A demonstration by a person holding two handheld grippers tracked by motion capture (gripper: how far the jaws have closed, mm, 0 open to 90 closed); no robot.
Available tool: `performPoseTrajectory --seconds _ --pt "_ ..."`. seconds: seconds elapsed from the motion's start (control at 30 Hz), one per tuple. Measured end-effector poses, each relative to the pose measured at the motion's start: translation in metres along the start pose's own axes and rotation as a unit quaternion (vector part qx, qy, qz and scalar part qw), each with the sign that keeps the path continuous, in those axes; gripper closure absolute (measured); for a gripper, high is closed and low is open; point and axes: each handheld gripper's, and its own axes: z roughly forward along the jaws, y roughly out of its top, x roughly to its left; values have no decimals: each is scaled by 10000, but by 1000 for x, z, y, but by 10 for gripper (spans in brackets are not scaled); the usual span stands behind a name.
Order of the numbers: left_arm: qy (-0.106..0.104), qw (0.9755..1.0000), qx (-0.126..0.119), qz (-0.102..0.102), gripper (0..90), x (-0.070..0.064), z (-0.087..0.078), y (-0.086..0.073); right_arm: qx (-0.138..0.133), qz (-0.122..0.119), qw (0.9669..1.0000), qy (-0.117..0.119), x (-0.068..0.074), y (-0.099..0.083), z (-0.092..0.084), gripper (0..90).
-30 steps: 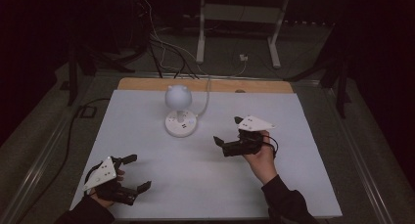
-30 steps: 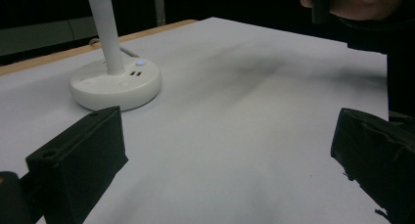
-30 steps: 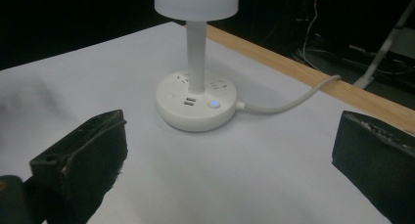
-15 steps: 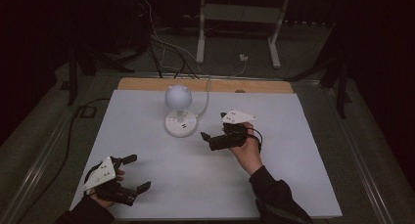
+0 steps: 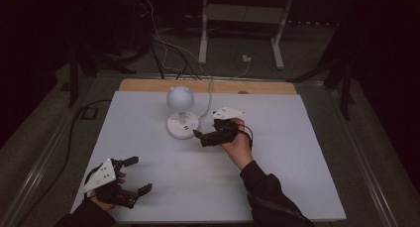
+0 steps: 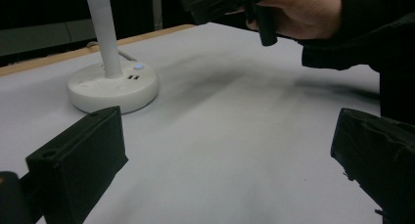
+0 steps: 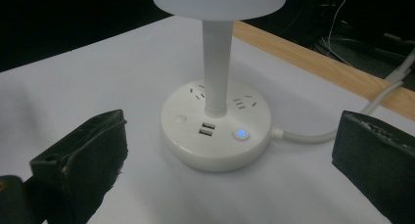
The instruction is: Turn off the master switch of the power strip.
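Two grippers: seen over a white counter (image 5: 297, 177), one at near left, one at centre.
Lamp (image 5: 181, 112): a white desk lamp is stood at far centre of the counter, upright; round base, slim stem, globe head.
Lamp base (image 7: 215, 128): two USB ports, socket slots and a small lit blue button are seen on its top face.
Lamp cable (image 7: 342, 123): a white lead is run from the base toward the far wooden edge (image 5: 208, 85) of the counter.
Right gripper (image 5: 204, 138): held in the person's right hand (image 5: 238, 146), just right of the lamp base, tips pointed at it; no contact can be made out.
Right fingers (image 7: 80, 158): spread wide, released, nothing between them; the lamp base is framed in the gap.
Left gripper (image 5: 134, 175): held low at the near left corner, well apart from the lamp.
Left fingers (image 6: 78, 163): released, spread wide, nothing held; bare counter lies between them.
Sleeve (image 5: 270, 199): dark, entering from the near edge.
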Motion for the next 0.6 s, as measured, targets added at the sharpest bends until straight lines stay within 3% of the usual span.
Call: performPoseTrajectory --seconds 0.17,0.43,0.47,0.5,0.57,0.6 --pt "-13 10000 8 8 4 0 0 0 67 -49 9998 -178 -1 1 13 37" --pt "-34 10000 -10 -5 4 -1 0 0 100 129 9992 -371 -1 1 24 138" --pt "-38 10000 -7 5 4 -1 0 0 163 216 9988 -397 0 2 26 199" --pt "-40 10000 -4 8 4 -1 0 0 163 216 9988 -397 0 2 26 199" --pt "-48 10000 4 4 4 -1 1 0 278 144 9973 -667 5 4 28 384" --pt "-46 10000 -1 5 4 -1 1 0 278 144 9973 -667 5 4 28 384"
